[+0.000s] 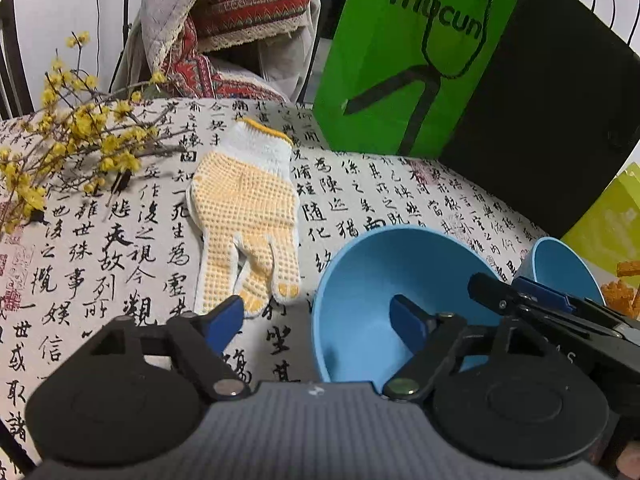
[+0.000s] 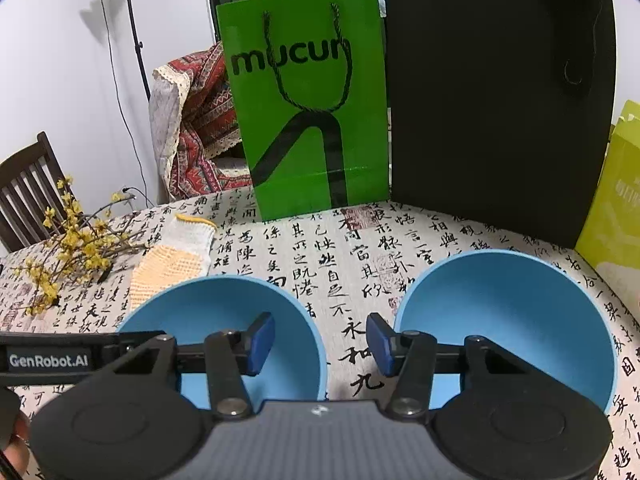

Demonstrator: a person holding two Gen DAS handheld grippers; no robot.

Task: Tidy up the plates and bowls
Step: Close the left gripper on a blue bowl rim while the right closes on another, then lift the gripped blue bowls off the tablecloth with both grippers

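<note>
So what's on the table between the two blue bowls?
Nothing sits there: only bare tablecloth separates the left bowl and the right bowl. The right wrist view shows it.

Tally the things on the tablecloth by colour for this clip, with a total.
Blue bowls: 2 (left bowl, right bowl)
Green bags: 1 (green bag)
Black bags: 1 (black bag)
Yellow-and-white gloves: 1 (glove)
Yellow flower branches: 1 bunch (flower branches)
Total: 6
</note>
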